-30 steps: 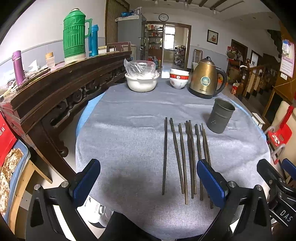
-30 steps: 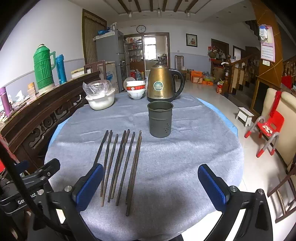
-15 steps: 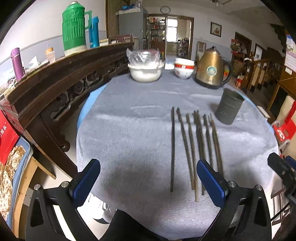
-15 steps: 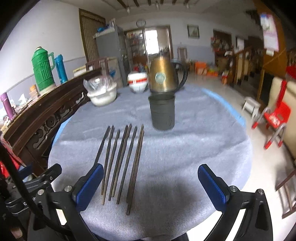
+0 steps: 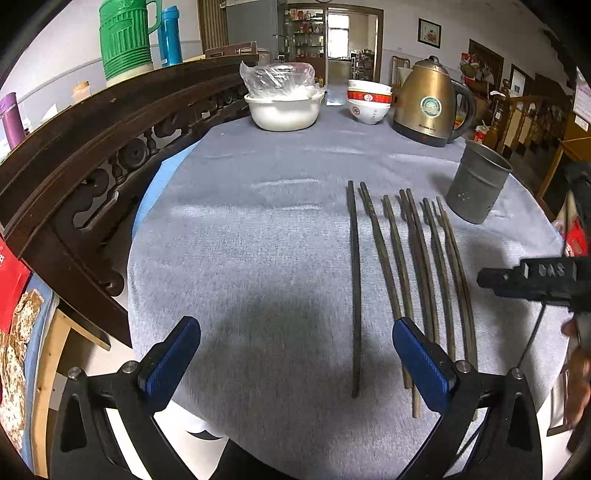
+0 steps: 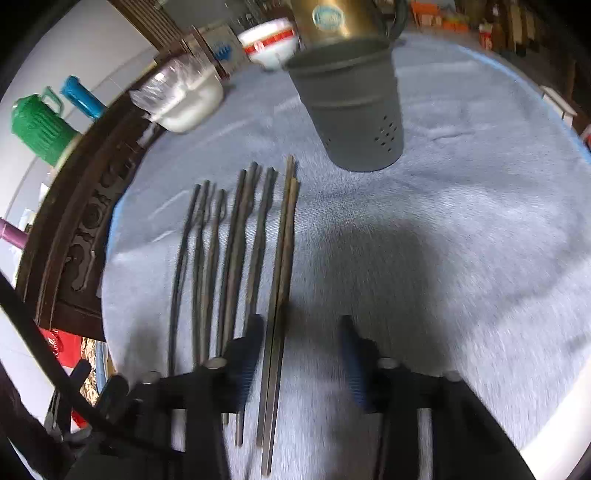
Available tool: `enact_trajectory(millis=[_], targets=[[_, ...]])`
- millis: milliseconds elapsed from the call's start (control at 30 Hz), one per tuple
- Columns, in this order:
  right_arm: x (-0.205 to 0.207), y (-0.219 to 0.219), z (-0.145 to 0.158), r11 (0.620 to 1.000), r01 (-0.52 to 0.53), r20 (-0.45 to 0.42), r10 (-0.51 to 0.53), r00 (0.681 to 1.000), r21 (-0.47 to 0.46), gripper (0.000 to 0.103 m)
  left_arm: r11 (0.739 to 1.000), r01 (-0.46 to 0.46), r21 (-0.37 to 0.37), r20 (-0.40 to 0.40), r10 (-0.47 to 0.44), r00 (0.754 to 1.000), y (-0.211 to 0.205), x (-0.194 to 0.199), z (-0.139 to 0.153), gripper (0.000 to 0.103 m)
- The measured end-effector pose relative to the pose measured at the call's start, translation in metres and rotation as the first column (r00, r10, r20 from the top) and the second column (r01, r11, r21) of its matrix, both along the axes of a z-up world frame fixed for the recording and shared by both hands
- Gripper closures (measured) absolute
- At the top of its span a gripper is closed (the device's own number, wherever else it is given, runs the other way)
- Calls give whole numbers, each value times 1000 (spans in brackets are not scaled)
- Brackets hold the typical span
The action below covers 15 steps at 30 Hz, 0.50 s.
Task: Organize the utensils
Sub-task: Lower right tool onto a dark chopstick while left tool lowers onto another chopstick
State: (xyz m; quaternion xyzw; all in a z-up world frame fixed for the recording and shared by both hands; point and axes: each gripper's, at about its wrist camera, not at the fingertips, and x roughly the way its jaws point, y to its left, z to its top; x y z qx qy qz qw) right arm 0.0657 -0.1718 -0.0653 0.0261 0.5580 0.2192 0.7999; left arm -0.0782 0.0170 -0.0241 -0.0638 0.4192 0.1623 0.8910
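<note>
The right claw (image 6: pixel 299 354) is closing around the outermost pair of chopsticks (image 6: pixel 280 295) on the counter (image 6: pixel 461 240), pads not yet pressing, while the left claw (image 5: pixel 295 354) hangs apart; next, I judge, comes a firm pinch and a lift toward the grey cup (image 6: pixel 351 107).

Right wrist view smeared by motion; kettle (image 6: pixel 343 18) cut off at top edge; chopsticks' (image 6: pixel 236 258) near ends hidden behind right tool (image 6: pixel 303 347).

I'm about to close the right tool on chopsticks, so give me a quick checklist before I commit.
1. Chopsticks between the right tool fingers: ok, the rightmost pair; jaws closing, not yet pressing.
2. Only that pair inside: ok, the neighbouring chopsticks lie outside the left finger.
3. Holder upright, mouth unobstructed: ok.
4. Holder empty: cannot tell.
5. Left tool clear: ok, open, holding nothing.
6. Right view sharp: not ok, blurred.
</note>
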Motion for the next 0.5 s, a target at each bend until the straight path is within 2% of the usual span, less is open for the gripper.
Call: enact_trajectory(millis=[133,367,500], targets=[[21,9,-7,999,-6,-48,5,999,-31,63,1000,1,-22,-16,-1,1000,7,9,-5,0],[42,29,-9,992,-39,-75,30,997,-117,65,998,9,-62,-28,-11,1000,13,20,-12,0],[46,43,-8,982,-66,-61,56,997,-176,66,998,6,-69,-30,-8,1000,16,24,-15,0]])
